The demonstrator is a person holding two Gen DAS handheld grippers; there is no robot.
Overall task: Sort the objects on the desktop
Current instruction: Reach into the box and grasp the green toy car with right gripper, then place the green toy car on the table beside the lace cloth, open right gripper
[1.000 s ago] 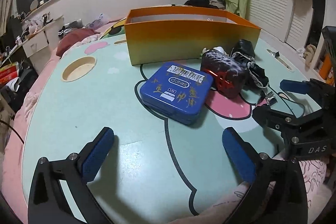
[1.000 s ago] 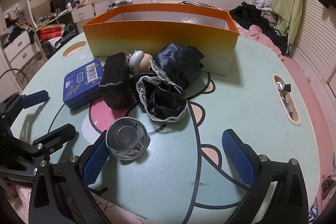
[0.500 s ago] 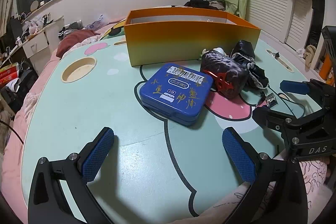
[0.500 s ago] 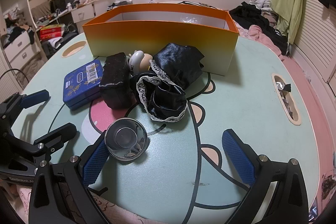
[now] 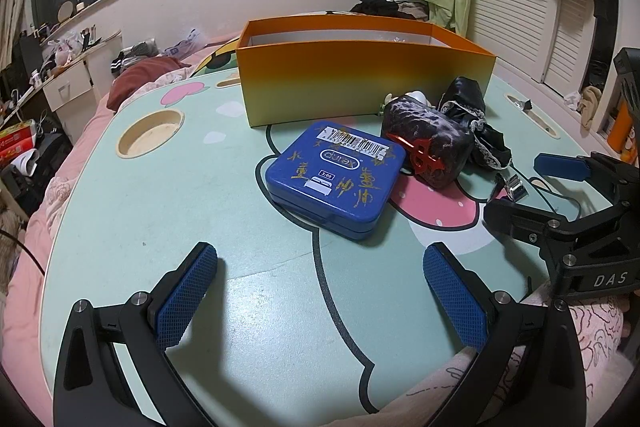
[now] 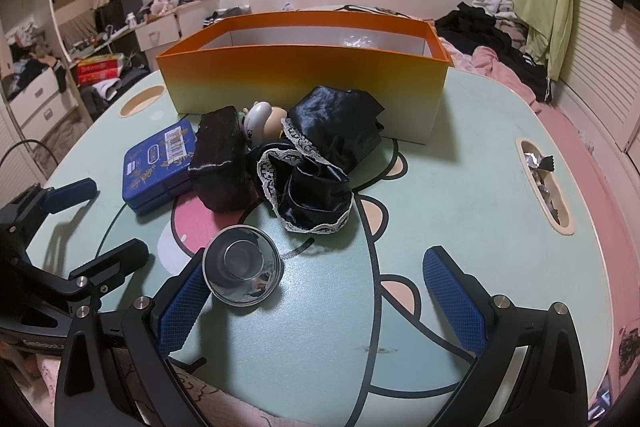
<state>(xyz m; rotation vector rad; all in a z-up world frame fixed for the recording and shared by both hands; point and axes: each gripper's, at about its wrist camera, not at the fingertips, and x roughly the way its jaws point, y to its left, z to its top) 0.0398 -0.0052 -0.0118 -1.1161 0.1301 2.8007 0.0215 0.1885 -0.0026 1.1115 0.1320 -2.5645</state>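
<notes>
The left gripper (image 5: 320, 291) hangs low over the near part of the green table (image 5: 160, 195). Its two blue fingers (image 5: 188, 291) are spread wide and hold nothing. Just past them lies a flat blue tin (image 5: 336, 173) with gold writing and a barcode sticker on its lid. The tin sits near the middle of the table.

To the right of the tin, and touching it or nearly so, is a lumpy black box (image 5: 426, 143) with a red cross shape on its side. Behind that box a small doll head (image 6: 264, 123) peeks out. Right of the box is a pile of shiny black cloth with white lace (image 6: 316, 167). Far behind all of these stands a big orange box (image 5: 360, 75) with no lid. The inside looks white, and I cannot tell what is in it.

The right gripper (image 6: 320, 299) is at the near right side of the table. Its blue fingers (image 6: 452, 303) are spread wide too, and they hold nothing. A small shiny metal cup (image 6: 243, 270) stands on the table right by its left finger. I cannot tell if the finger touches it.

A round hole (image 5: 150, 131) is cut in the table on the far left. A long slot (image 6: 544, 183) on the right has crumpled foil in it.
</notes>
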